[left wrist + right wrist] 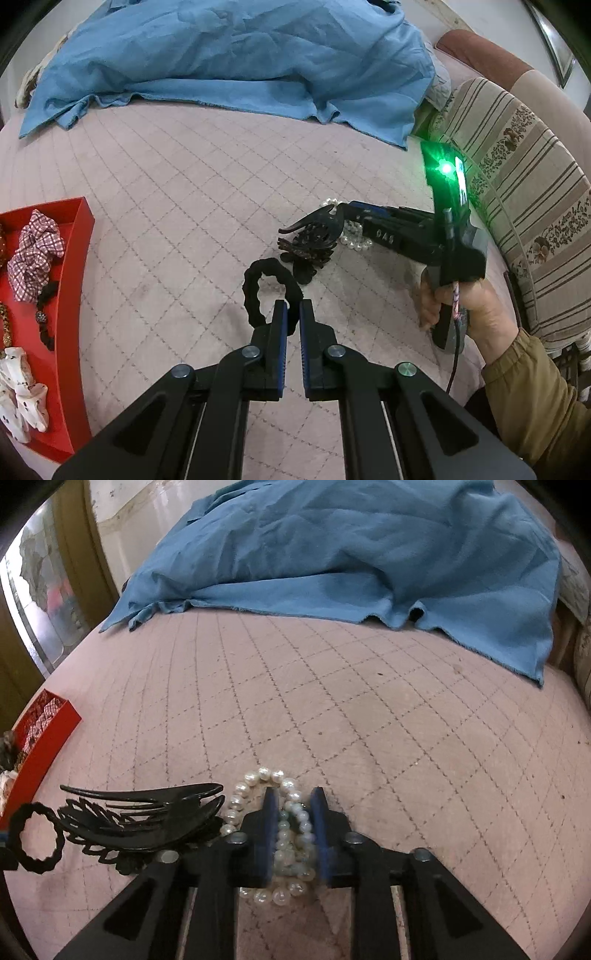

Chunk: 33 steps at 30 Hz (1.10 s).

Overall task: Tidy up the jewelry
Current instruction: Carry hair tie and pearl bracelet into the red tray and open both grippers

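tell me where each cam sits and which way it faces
Left wrist: on the left gripper, facing across the quilted bed at the black scrunchie; the right gripper and right hand show.
Right wrist: on the right gripper, low over the pearl bracelet, facing the blue cloth; only its own fingers show.
Shared: scrunchie, black hair claw, pearls, red tray, cloth.

White "0A6" or similar on right gripper (pixel 341 218) body; partly blurred.

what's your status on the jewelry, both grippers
Left gripper shut on black scrunchie. Right gripper open, straddling pearl bracelet. Black hair claw alongside pearls. Red tray partly filled.
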Each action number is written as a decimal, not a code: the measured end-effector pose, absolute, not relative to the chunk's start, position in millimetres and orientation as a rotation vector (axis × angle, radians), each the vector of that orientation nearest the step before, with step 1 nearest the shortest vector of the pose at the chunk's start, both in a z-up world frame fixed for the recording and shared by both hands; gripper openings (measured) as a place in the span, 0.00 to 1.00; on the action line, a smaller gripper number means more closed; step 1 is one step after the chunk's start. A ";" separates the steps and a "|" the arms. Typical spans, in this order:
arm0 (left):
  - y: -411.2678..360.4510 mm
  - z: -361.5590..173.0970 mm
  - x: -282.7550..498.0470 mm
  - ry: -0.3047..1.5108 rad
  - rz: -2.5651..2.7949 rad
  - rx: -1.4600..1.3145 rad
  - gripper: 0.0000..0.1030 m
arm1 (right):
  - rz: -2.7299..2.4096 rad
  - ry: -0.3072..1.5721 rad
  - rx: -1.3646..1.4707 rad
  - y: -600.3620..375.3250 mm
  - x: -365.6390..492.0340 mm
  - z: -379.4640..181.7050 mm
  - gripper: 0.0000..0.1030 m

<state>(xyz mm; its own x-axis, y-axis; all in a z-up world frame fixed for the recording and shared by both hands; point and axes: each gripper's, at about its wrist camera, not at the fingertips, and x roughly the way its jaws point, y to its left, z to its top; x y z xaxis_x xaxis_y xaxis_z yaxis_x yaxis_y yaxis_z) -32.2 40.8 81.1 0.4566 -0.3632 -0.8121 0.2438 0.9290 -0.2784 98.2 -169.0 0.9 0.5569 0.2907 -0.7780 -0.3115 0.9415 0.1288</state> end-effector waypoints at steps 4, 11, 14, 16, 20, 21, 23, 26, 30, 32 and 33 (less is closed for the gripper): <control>42.2 85.5 -42.0 1.009 -0.382 -0.123 0.06 | 0.353 0.904 0.127 -187.9 97.3 12.4 0.10; 51.7 91.3 -60.3 0.990 -0.391 -0.130 0.06 | 0.394 0.816 0.374 -218.0 69.5 47.2 0.10; 59.3 95.5 -71.3 0.977 -0.391 -0.139 0.06 | 0.387 0.776 0.377 -218.5 52.9 60.8 0.10; 65.9 97.2 -77.7 0.969 -0.388 -0.145 0.06 | 0.381 0.750 0.366 -215.4 42.0 69.7 0.10; 83.4 103.9 -88.0 0.946 -0.373 -0.162 0.06 | 0.360 0.719 0.322 -205.0 24.1 79.8 0.10; 91.2 106.4 -90.2 0.938 -0.367 -0.172 0.06 | 0.357 0.715 0.307 -199.9 17.7 82.1 0.10; 105.2 111.6 -93.2 0.920 -0.355 -0.193 0.06 | 0.360 0.714 0.289 -192.1 4.6 85.6 0.10; 126.8 117.4 -97.4 0.896 -0.334 -0.217 0.06 | 0.386 0.711 0.267 -175.2 -13.9 94.3 0.11; 158.9 121.5 -99.7 0.868 -0.298 -0.246 0.06 | 0.424 0.707 0.238 -147.4 -30.8 108.2 0.10; 176.6 122.0 -100.1 0.855 -0.281 -0.266 0.06 | 0.445 0.711 0.224 -131.8 -34.3 115.4 0.11; 190.4 123.0 -100.7 0.845 -0.268 -0.279 0.06 | 0.455 0.713 0.214 -122.8 -35.2 119.3 0.11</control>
<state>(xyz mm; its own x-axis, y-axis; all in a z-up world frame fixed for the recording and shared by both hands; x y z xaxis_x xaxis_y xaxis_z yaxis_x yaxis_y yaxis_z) -100.7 190.4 123.0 0.6343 -0.3406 -0.6940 0.1211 0.9304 -0.3459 -35.2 -122.8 119.3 0.6644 0.4706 -0.5806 -0.3275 0.8816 0.3398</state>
